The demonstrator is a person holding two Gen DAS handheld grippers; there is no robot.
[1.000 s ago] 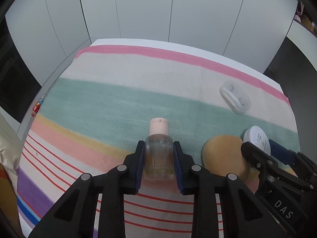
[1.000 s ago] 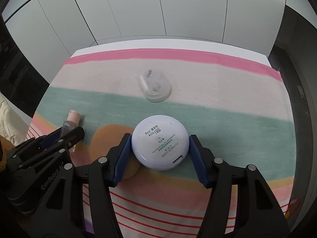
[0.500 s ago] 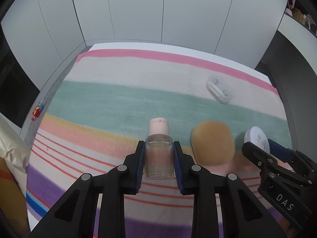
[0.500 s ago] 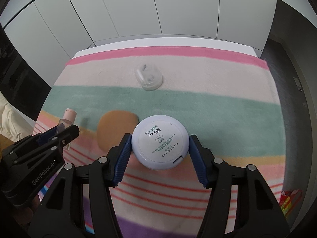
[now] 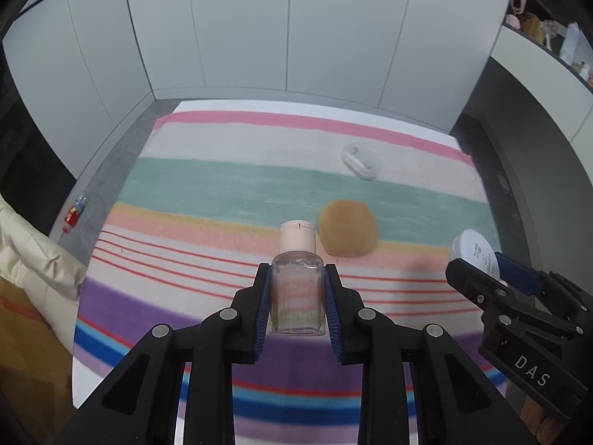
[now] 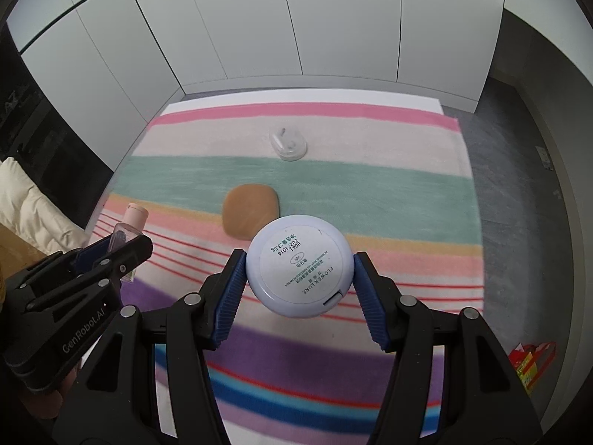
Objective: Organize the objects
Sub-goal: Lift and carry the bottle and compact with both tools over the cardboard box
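My left gripper [image 5: 296, 296] is shut on a small clear bottle [image 5: 296, 293] with a pink cap and holds it above the striped blanket [image 5: 222, 185]. My right gripper [image 6: 298, 278] is shut on a round white powder compact [image 6: 298, 265], also lifted; the compact also shows in the left wrist view [image 5: 474, 248]. A tan makeup sponge [image 5: 348, 228] lies on the blanket ahead, also in the right wrist view [image 6: 250, 209]. A clear plastic case [image 5: 361, 161] lies farther back, also in the right wrist view [image 6: 289, 144].
White cabinet doors [image 5: 289, 29] stand behind the blanket-covered surface. A cream cushion [image 5: 33, 256] lies at the left edge. A small red item [image 5: 72, 213] lies on the grey floor at left. A red packet [image 6: 530, 359] lies on the floor at right.
Both grippers have risen and pulled back with their objects, so the blanket, sponge and clear case look smaller and farther away. The grips have not changed.
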